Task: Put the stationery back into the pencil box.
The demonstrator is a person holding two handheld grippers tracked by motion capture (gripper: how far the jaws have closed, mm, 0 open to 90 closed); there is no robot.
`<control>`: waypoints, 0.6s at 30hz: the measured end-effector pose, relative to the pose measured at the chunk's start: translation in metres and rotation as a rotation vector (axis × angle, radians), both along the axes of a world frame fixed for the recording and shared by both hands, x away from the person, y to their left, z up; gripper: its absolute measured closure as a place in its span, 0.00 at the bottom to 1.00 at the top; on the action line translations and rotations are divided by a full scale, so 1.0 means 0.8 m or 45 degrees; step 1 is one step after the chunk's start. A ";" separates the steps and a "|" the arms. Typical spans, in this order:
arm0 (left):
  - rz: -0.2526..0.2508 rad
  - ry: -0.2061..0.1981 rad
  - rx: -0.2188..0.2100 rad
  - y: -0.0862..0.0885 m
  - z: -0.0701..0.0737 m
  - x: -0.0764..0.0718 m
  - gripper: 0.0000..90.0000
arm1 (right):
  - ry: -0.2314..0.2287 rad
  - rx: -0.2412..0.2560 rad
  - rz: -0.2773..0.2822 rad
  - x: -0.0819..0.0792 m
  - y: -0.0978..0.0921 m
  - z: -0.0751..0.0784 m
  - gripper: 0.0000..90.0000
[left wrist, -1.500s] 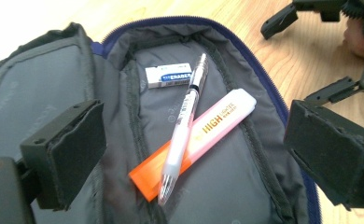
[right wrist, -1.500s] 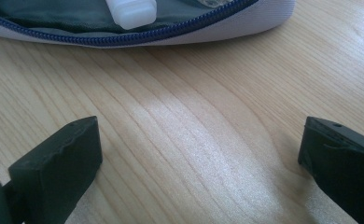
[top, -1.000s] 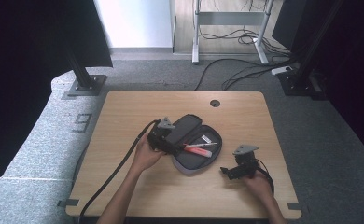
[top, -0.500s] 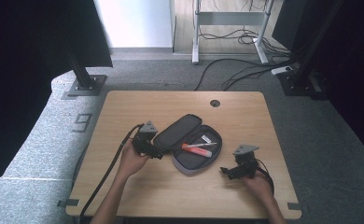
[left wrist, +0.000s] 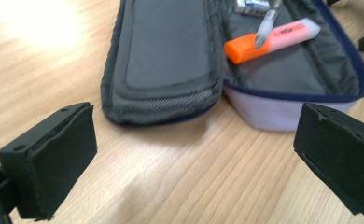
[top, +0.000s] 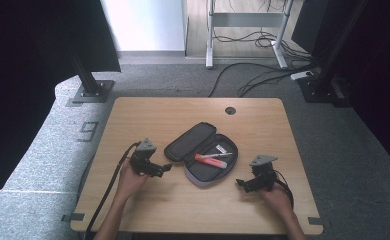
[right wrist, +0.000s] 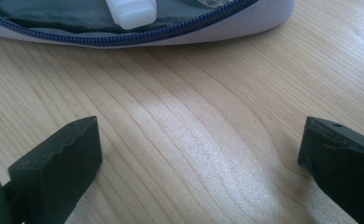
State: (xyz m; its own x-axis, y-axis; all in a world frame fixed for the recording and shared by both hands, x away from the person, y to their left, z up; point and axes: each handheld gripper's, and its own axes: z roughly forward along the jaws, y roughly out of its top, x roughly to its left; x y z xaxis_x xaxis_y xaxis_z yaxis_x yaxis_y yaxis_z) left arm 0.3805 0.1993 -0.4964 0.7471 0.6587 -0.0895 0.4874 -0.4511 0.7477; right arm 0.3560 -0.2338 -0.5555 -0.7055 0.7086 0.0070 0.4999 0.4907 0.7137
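Observation:
An open grey pencil case (top: 201, 152) lies at the middle of the wooden table (top: 148, 120), its lid (left wrist: 166, 56) folded out flat to the left. In its tray lie an orange and pink highlighter (left wrist: 273, 39), a clear pen (left wrist: 266, 25) across it, and a small white item (top: 222, 149). My left gripper (top: 163, 169) rests just left of the lid, open and holding nothing; its pads (left wrist: 54, 158) stand wide apart. My right gripper (top: 240, 184) is open on the table just right of the case, facing its zipped rim (right wrist: 171, 35).
A round cable hole (top: 230, 110) sits near the table's far edge. Bare wood surrounds the case on all sides. Black cables trail from both grippers toward the near edge. Black stands and floor cables lie beyond the table.
My left gripper has drawn back from the case's lid, leftward and toward the person. The lid stays folded open. The right gripper has not moved.

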 end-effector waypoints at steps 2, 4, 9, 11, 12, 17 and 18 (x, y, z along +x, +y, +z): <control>0.008 -0.003 0.006 0.005 -0.006 -0.002 0.00 | 0.000 0.000 0.000 0.000 0.000 0.000 0.00; 0.015 0.003 0.004 0.008 -0.011 -0.004 0.00 | 0.000 0.000 0.000 0.000 0.000 0.000 0.00; 0.032 0.013 0.021 0.018 -0.027 -0.009 0.00 | 0.000 0.000 0.000 0.000 0.000 0.000 0.00; 0.036 0.014 0.022 0.019 -0.029 -0.009 0.00 | 0.000 0.001 0.000 0.000 0.000 0.000 0.00; 0.036 0.014 0.027 0.020 -0.032 -0.009 0.00 | 0.000 0.000 0.000 0.000 0.000 0.000 0.00; 0.044 0.027 0.058 0.022 -0.044 -0.009 0.00 | 0.000 0.000 0.000 0.000 0.000 0.000 0.00; 0.047 0.027 0.069 0.022 -0.046 -0.009 0.00 | 0.000 0.000 0.000 0.000 0.000 0.000 0.00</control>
